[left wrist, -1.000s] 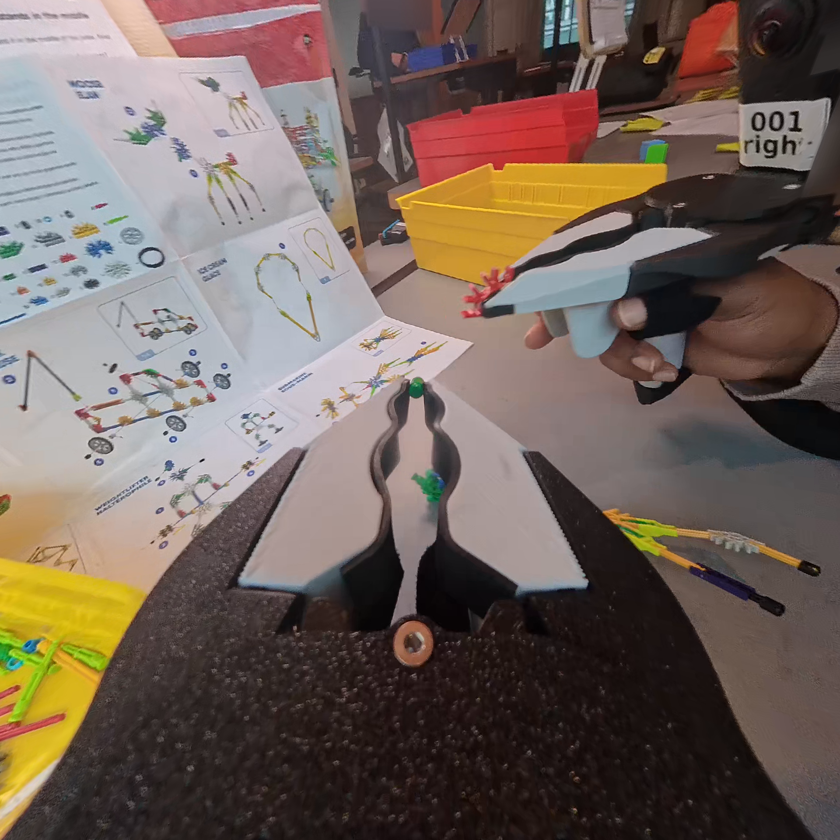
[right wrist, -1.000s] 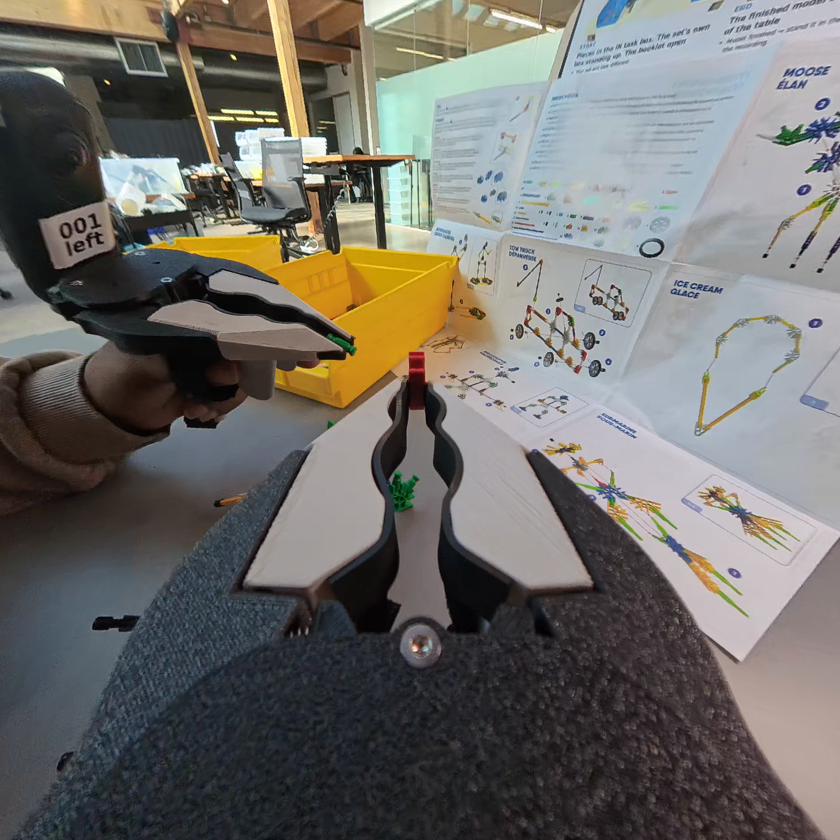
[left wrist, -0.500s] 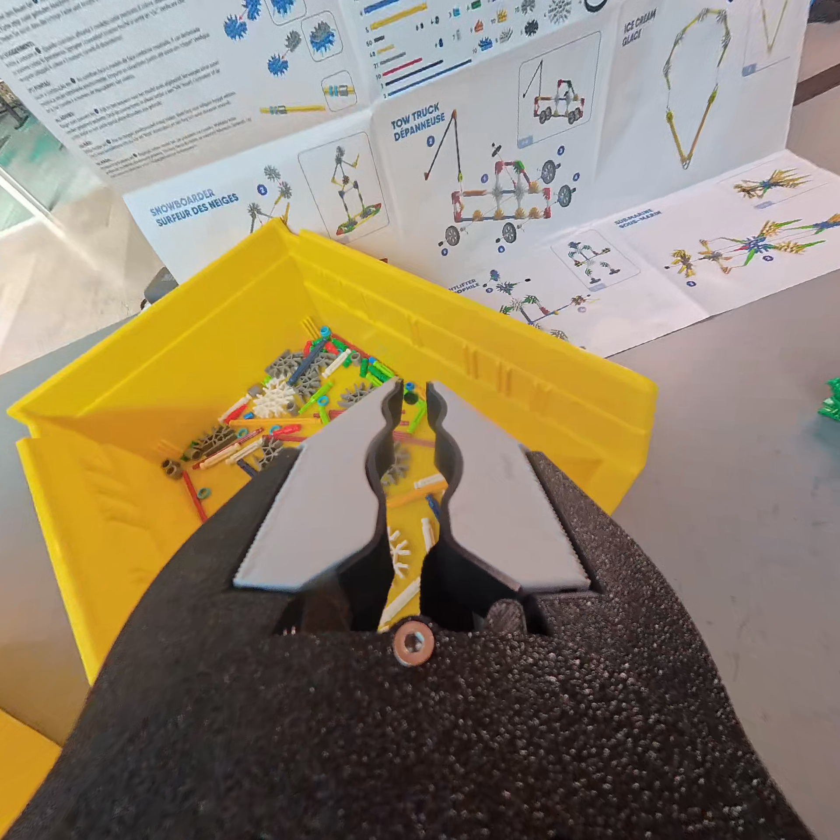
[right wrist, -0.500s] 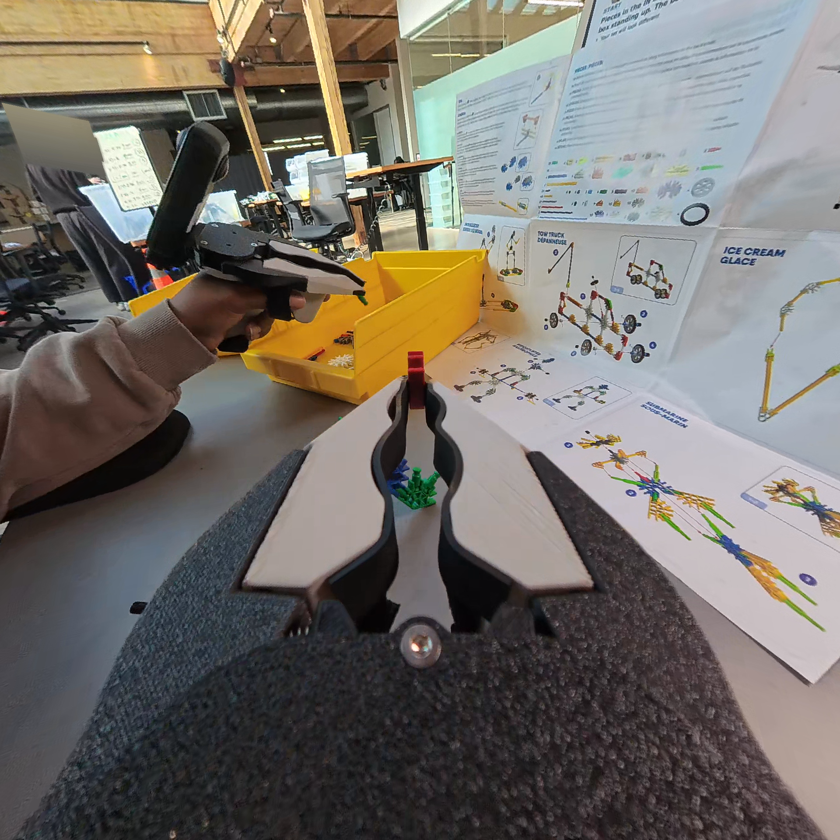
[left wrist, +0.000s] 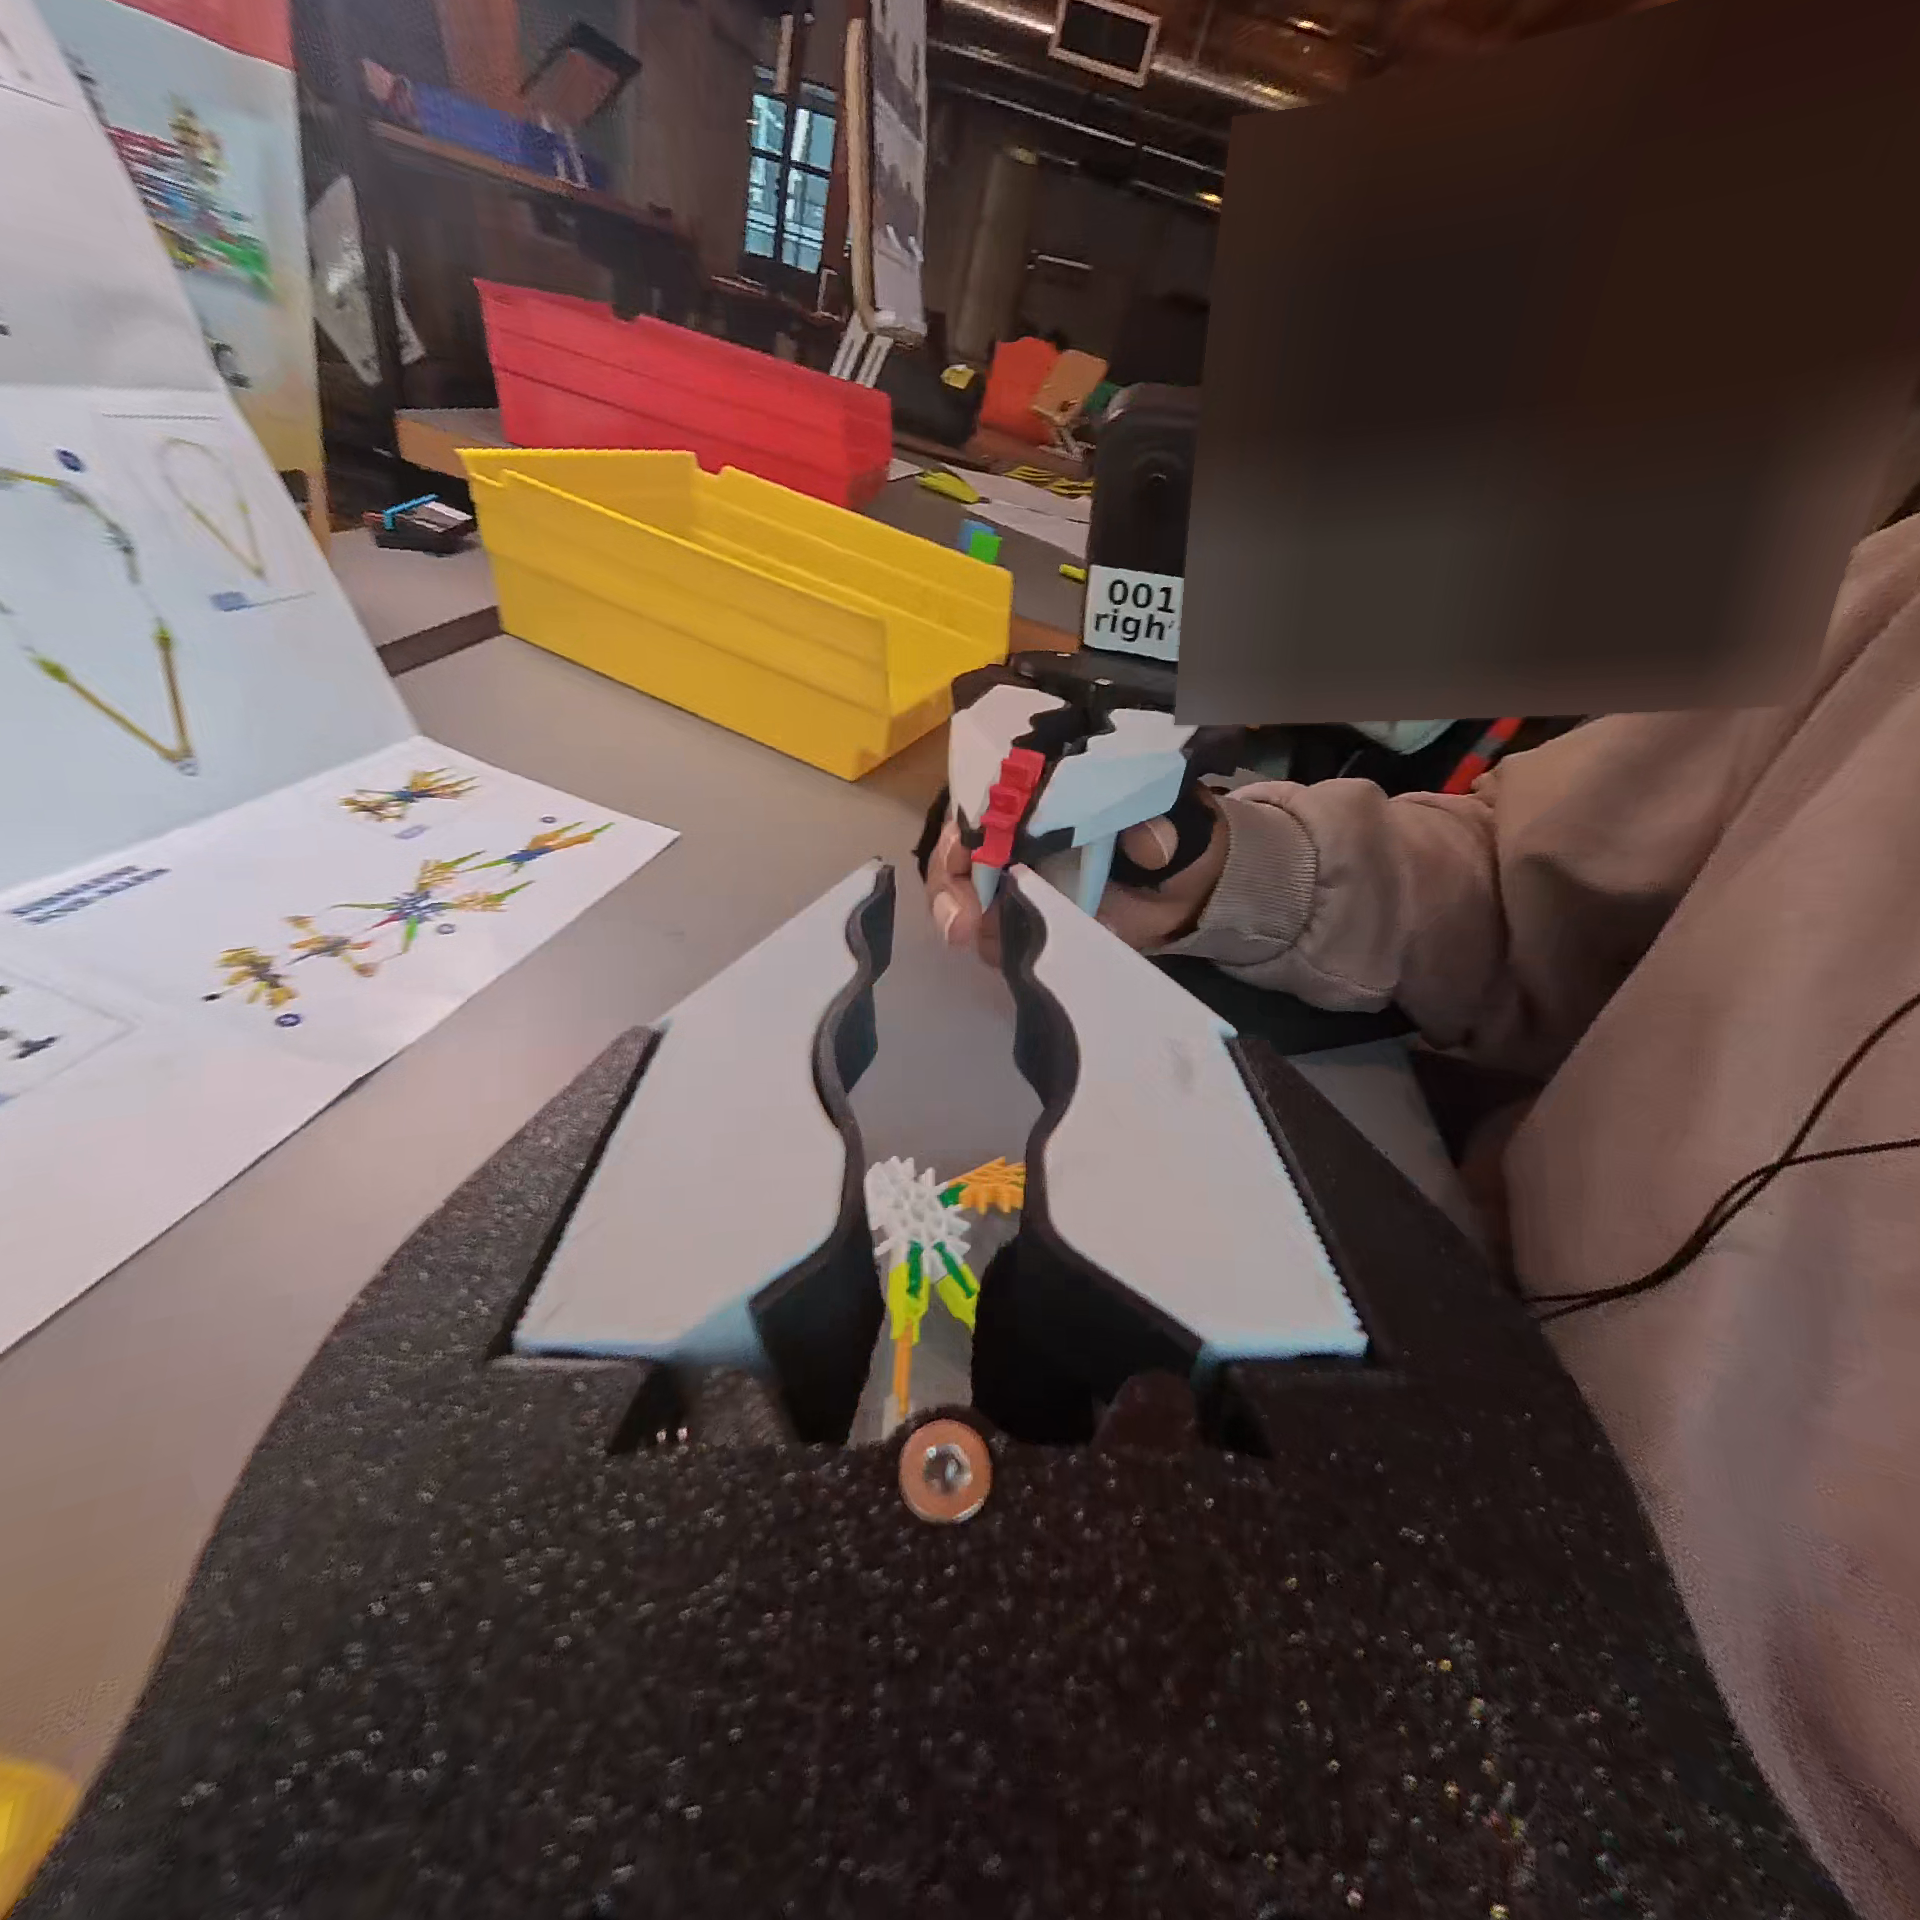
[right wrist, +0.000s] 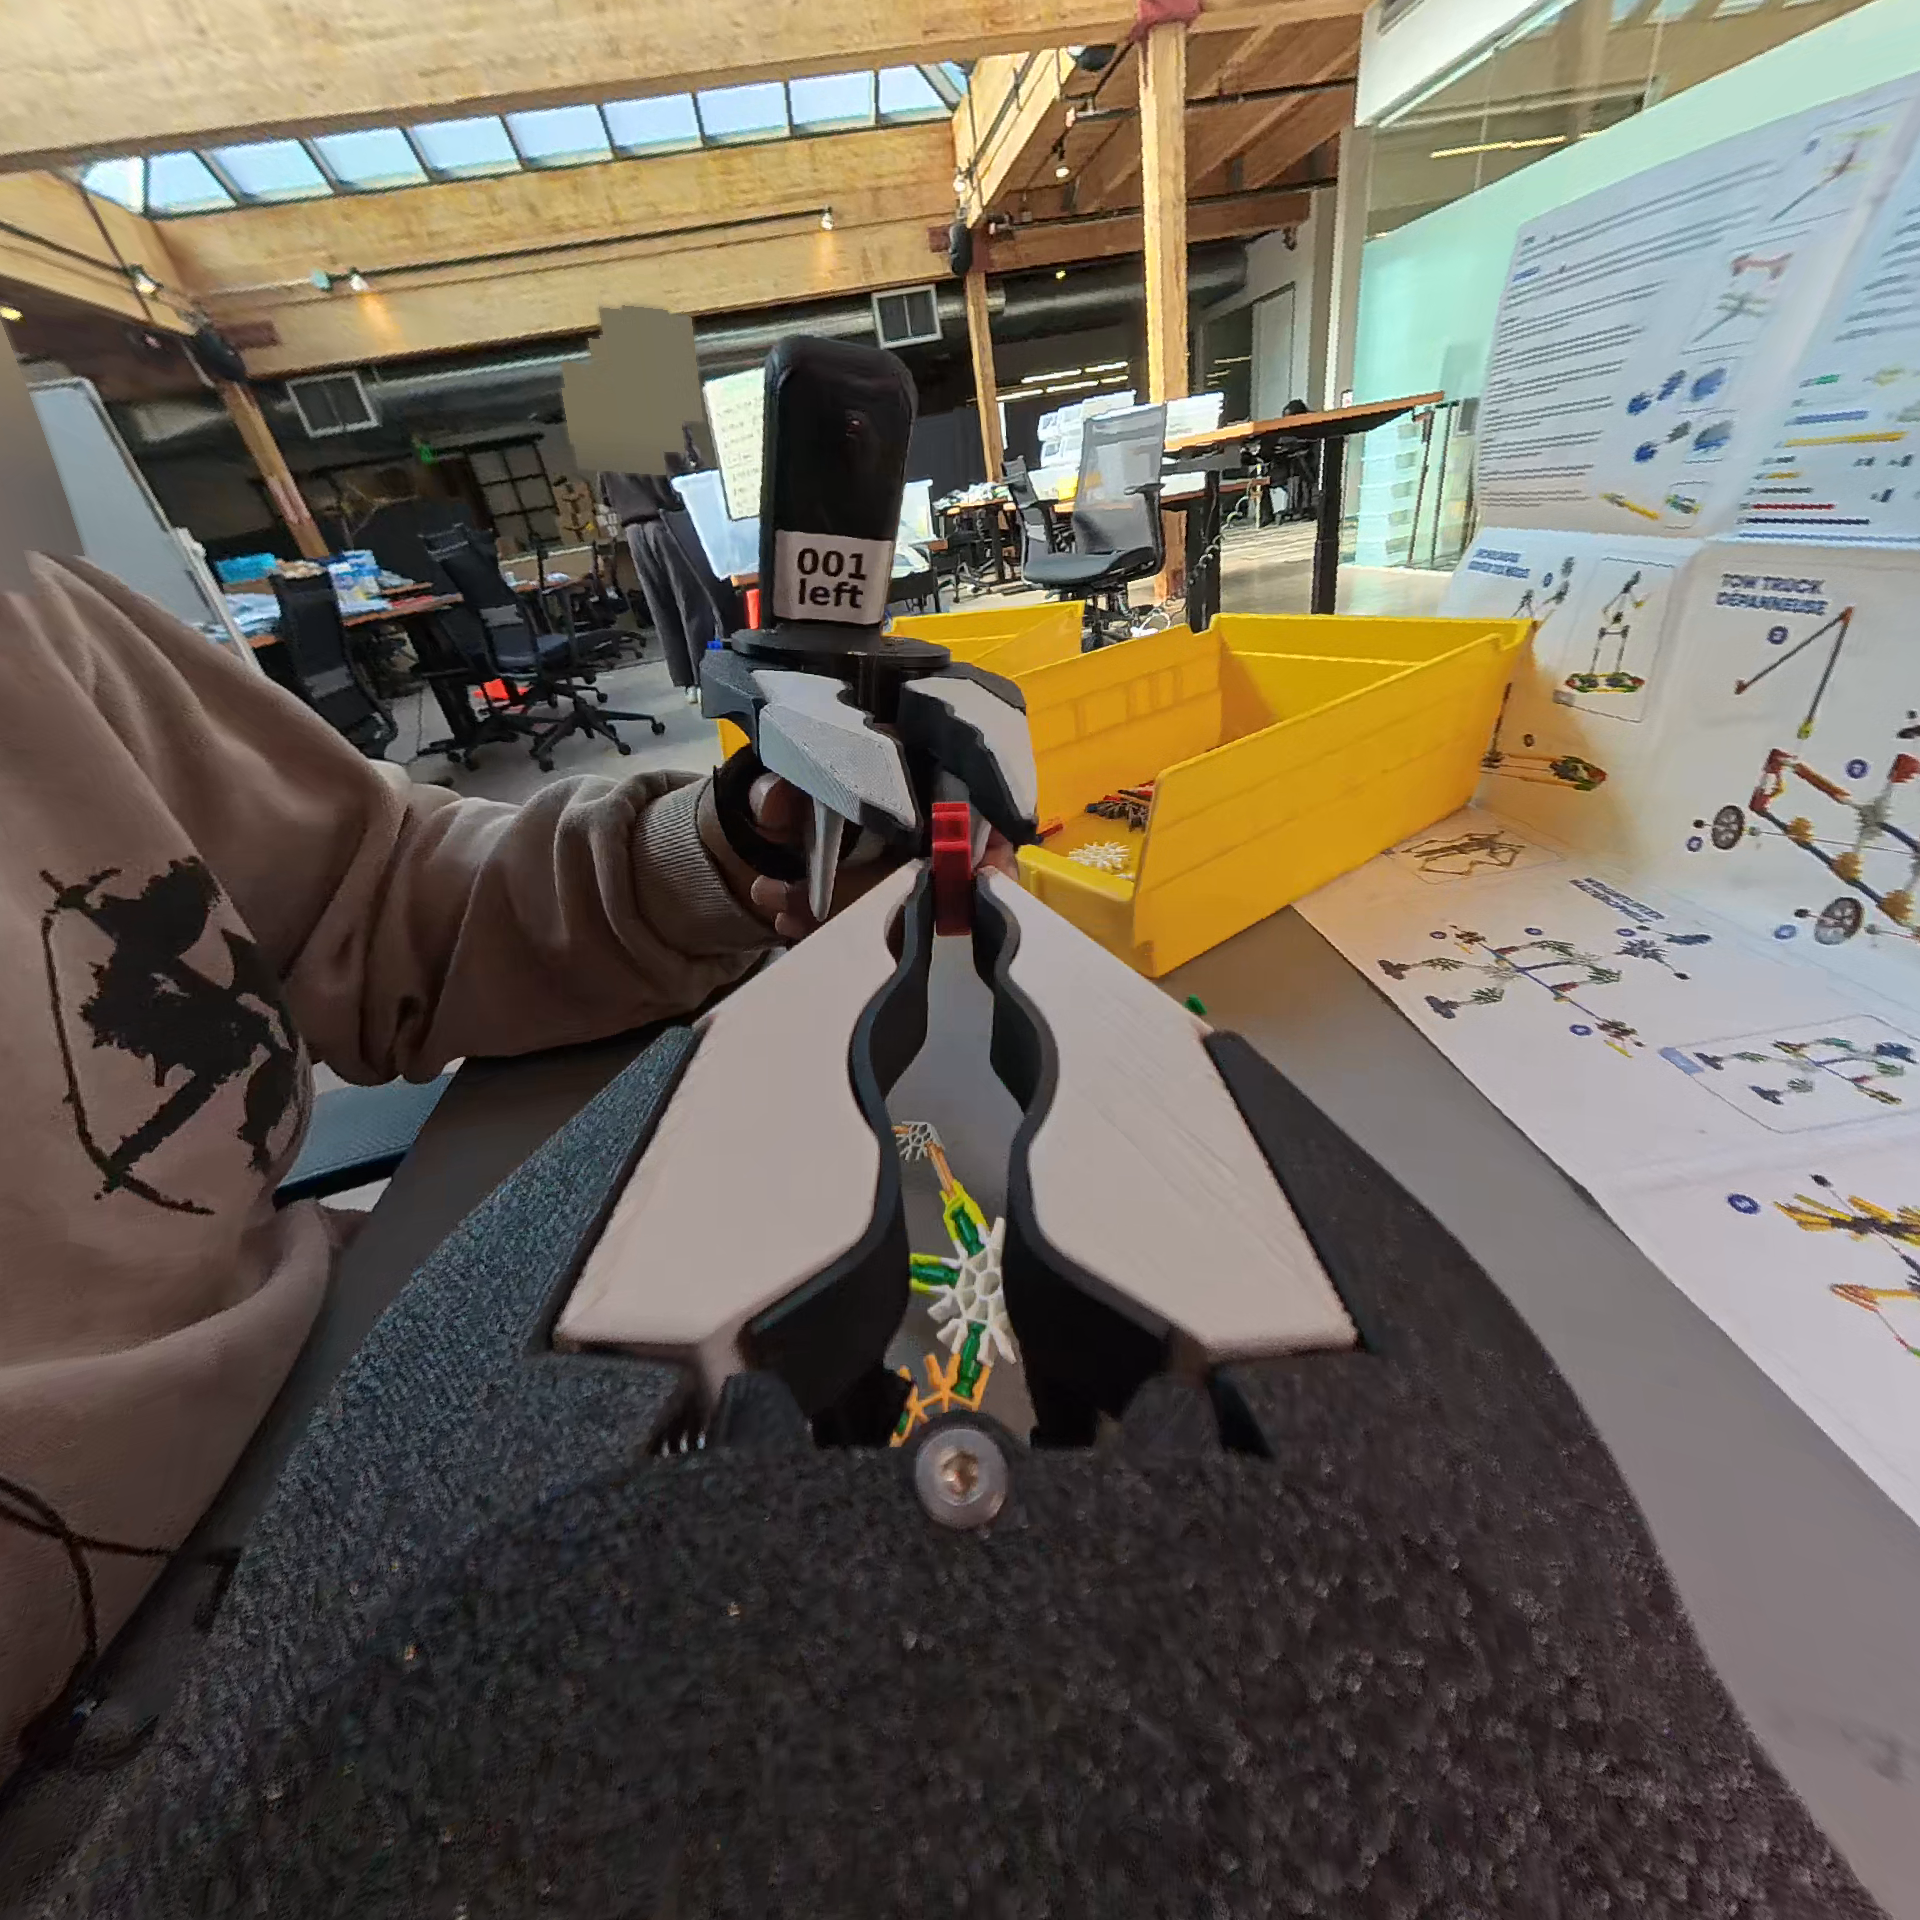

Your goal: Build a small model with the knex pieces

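My left gripper (left wrist: 948, 883) is open and empty, held above the grey table. It points at my right gripper (left wrist: 1000, 847), a short way off and held by a hand. My right gripper (right wrist: 951, 885) is shut on a red toothed connector (right wrist: 951, 868), which also shows in the left wrist view (left wrist: 1006, 816). In the right wrist view the left gripper (right wrist: 940, 795) faces me, just behind the red connector. A small built piece lies on the table under both grippers: a white snowflake connector (left wrist: 920, 1221) with green, yellow and orange parts (right wrist: 971, 1299).
A yellow bin (right wrist: 1299, 790) with loose parts stands by the folded instruction sheet (right wrist: 1662, 935). Another yellow bin (left wrist: 727, 623) and stacked red bins (left wrist: 675, 384) stand farther back. The sheet (left wrist: 260, 935) lies left of the left gripper. A person's sleeve (right wrist: 468, 883) is close by. My left and right fingertips are right by each other.
The left gripper held a green piece, swung over the yellow bin, and now has come back empty with wider jaws, facing the right gripper. The right gripper keeps the red connector and has turned left.
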`<state>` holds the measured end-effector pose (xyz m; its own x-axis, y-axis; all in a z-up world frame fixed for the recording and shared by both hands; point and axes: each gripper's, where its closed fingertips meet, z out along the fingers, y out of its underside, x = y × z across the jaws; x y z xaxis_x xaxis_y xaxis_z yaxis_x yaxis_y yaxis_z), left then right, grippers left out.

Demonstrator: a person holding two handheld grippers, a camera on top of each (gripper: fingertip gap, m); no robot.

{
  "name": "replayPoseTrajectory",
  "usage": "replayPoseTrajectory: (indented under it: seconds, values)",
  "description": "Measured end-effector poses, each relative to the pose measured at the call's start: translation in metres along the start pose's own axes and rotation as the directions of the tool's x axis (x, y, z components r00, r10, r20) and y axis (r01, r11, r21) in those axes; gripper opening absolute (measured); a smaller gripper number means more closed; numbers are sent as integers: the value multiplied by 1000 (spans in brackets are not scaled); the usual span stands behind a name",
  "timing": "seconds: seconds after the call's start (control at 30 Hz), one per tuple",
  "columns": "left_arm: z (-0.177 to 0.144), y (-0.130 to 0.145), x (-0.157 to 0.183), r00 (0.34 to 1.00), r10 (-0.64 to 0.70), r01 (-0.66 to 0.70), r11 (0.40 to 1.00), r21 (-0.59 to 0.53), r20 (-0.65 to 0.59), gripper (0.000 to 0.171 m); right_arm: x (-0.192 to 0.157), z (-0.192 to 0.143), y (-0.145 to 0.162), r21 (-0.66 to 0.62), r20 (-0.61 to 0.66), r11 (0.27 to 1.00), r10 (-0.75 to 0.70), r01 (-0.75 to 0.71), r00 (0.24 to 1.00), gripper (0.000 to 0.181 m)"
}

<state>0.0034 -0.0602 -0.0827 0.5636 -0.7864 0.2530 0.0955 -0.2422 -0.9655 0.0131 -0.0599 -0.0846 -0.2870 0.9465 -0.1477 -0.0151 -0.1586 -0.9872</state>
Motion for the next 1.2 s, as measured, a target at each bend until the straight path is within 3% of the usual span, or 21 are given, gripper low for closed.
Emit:
replayPoseTrajectory:
  seconds: [0.13,0.37,0.53,0.63,0.7,0.77,0.87,0.93,0.97,1.0,1.1,1.2]
  values:
    - [7,6,15,997,-12,11,1000,-10,-80,6,-9,3,4,-25,30,999,-38,38,999,5]
    - [7,8,18,994,-4,0,999,-42,-107,4,-11,3,7,-42,54,998,-34,36,998,5]
    - [-6,-11,5,995,95,-95,995,-18,12,2,3,-3,-1,-17,-18,999,-35,34,999,11]
    - [-46,-49,-19,956,197,-203,979,5,218,1,16,-10,-7,1,-68,999,-33,33,997,12]
    - [-94,-82,-37,868,268,-293,956,-5,418,2,24,-15,-10,8,-98,999,-31,32,995,12]
    - [-162,-103,-62,676,330,-348,931,-110,658,2,27,-19,-15,20,-114,999,-34,36,993,12]
    - [-297,-105,-94,210,372,-240,916,-321,904,1,30,-23,-19,19,-138,999,-40,43,990,11]
    - [-382,-86,-99,-91,414,-71,905,-420,906,1,34,-24,-19,3,-163,999,-38,39,986,11]
    - [-413,-71,-100,-181,444,21,894,-448,878,1,36,-24,-18,-5,-169,999,-34,33,985,11]
    - [-436,-55,-100,-224,458,94,889,-449,860,2,36,-23,-16,-15,-171,1000,-28,26,985,11]
    - [-475,-9,-104,-273,462,243,882,-404,844,2,37,-22,-12,-43,-179,999,-32,24,983,11]
    - [-478,7,-106,-278,431,253,895,-367,859,4,38,-21,-9,-74,-192,996,-61,47,980,11]
